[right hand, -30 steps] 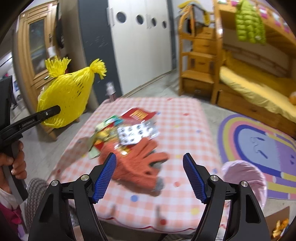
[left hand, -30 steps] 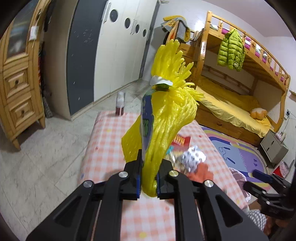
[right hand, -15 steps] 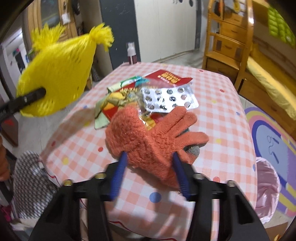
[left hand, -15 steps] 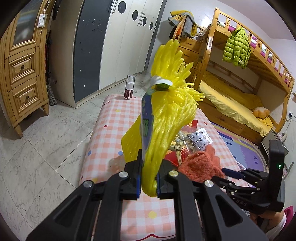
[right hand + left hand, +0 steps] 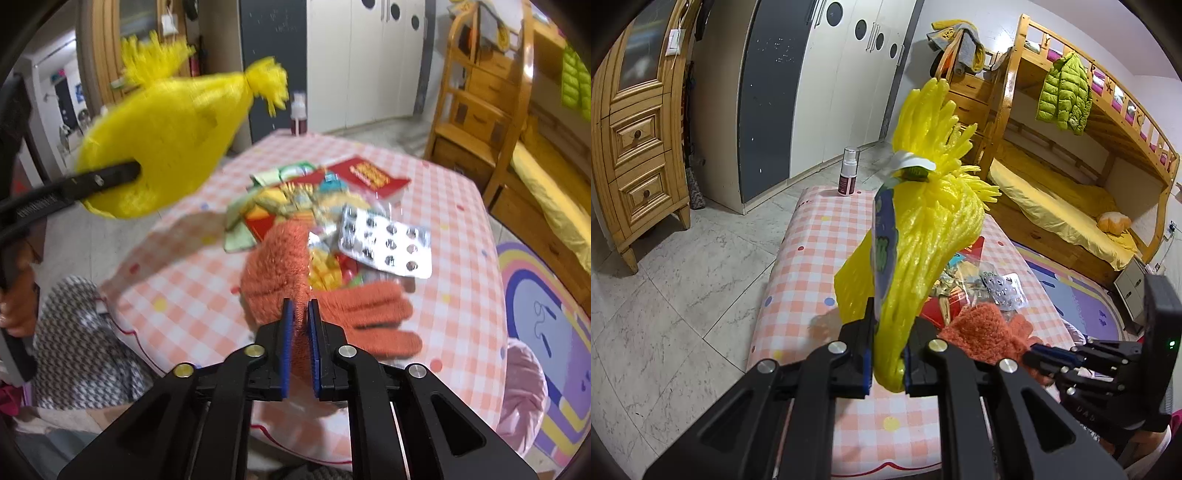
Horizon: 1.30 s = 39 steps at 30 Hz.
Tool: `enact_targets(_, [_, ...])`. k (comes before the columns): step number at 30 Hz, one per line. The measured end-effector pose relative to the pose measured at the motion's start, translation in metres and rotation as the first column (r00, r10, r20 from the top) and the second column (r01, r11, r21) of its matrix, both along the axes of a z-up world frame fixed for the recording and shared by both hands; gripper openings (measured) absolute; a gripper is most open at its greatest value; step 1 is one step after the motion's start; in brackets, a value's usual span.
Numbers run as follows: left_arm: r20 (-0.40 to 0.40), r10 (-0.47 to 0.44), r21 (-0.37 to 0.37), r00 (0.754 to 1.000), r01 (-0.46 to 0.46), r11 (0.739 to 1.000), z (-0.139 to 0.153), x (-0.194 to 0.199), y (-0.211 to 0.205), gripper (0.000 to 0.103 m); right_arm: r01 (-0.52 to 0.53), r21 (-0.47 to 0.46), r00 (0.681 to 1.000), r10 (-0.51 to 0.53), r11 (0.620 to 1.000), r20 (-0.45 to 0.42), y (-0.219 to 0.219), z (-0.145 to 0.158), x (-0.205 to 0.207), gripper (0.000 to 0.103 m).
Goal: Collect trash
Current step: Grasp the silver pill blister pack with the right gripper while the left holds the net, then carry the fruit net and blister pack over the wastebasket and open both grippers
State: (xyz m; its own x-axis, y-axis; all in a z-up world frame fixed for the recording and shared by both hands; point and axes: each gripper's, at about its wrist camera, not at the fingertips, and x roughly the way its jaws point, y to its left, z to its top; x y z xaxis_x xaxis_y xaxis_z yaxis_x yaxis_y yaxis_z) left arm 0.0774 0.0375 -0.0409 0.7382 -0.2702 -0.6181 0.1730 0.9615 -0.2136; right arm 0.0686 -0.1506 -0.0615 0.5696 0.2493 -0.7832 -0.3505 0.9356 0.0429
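Right, both tools are busy here. The left gripper (image 5: 888, 360) is pinched tight on the bottom fold of a yellow mesh bag (image 5: 923, 236), which stands up off the jaws above the checked tablecloth (image 5: 812, 258), its frayed tuft sticking out at the top. That bag looks light and springy, a foamy net with a paper label tucked along one side, so a grip low on the gathered end seems enough to carry it.

Over on the other side, the right gripper (image 5: 301, 350) has its blue pads pressed together on the cuff edge of an orange knitted glove (image 5: 280, 273). The glove lies at the near end of the table, half over the trash pile. It's soft, fuzzy and floppy (expect it to droop and drag anything snagged in the knit), so the cuff is a sensible place to take it.

The pile itself: a silver blister pack (image 5: 384, 243), stiff foil with round pockets, probably slippery, plus crinkly snack wrappers (image 5: 295, 199) and a flat red packet (image 5: 369, 177). A pink-lined bin (image 5: 524, 384) sits just beside the table's right edge.
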Motion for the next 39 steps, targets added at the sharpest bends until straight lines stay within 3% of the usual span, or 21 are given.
enact_targets(4, [0.004, 0.0, 0.006, 1.0, 0.0, 1.0, 0.001, -0.002, 0.0, 0.009, 0.028, 0.017, 1.0, -0.028, 0.999, 0.014, -0.009, 0.003, -0.007, 0.037])
enact_targets(11, [0.001, 0.006, 0.009, 1.0, -0.006, 1.0, -0.001, 0.0, 0.001, 0.009, 0.141, 0.033, 0.988, -0.143, 0.989, 0.056, -0.029, 0.008, 0.01, 0.04])
enact_targets(18, [-0.014, 0.025, 0.01, 1.0, -0.025, 1.0, -0.006, 0.007, 0.001, 0.009, 0.232, -0.028, 0.972, -0.23, 0.972, 0.039, -0.052, -0.009, 0.054, 0.06])
enact_targets(27, [-0.039, 0.023, 0.025, 0.999, -0.022, 0.999, -0.014, 0.02, -0.007, 0.009, 0.191, -0.102, 0.979, -0.196, 0.976, -0.05, -0.073, -0.044, 0.093, 0.071])
enact_targets(29, [-0.046, 0.023, 0.026, 0.999, -0.022, 0.999, -0.015, 0.023, -0.008, 0.009, 0.195, -0.07, 0.978, -0.199, 0.978, -0.059, -0.083, -0.05, 0.096, 0.076])
enact_targets(39, [-0.041, 0.016, 0.05, 0.999, -0.014, 0.999, -0.011, 0.026, -0.015, 0.009, 0.096, -0.066, 0.989, -0.102, 0.993, -0.103, -0.084, -0.049, 0.08, 0.075])
